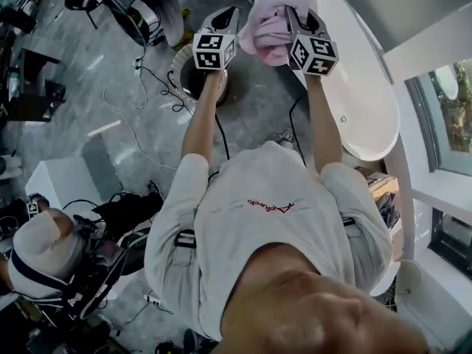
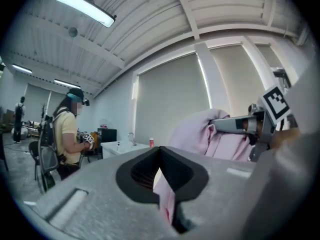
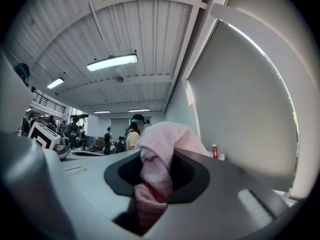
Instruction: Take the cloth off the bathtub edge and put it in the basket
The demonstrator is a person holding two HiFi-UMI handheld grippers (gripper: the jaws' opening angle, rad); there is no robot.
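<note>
From overhead, the left gripper (image 1: 230,13) and right gripper (image 1: 292,15) are side by side at arm's length, with the pink cloth (image 1: 267,24) bundled between them, lifted off the white bathtub (image 1: 372,105). Only this view shows the round basket (image 1: 179,71) on the floor, under the left gripper.

How each claw bites shows only in its own view. In the left gripper view the jaws are clenched on a thin fold of cloth (image 2: 165,204), and the rest is heaped over the right gripper (image 2: 235,124). In the right gripper view the jaws clamp a fat wad (image 3: 150,184) that bulges above them. A person in a yellow shirt (image 2: 65,134) stands beyond.
</note>
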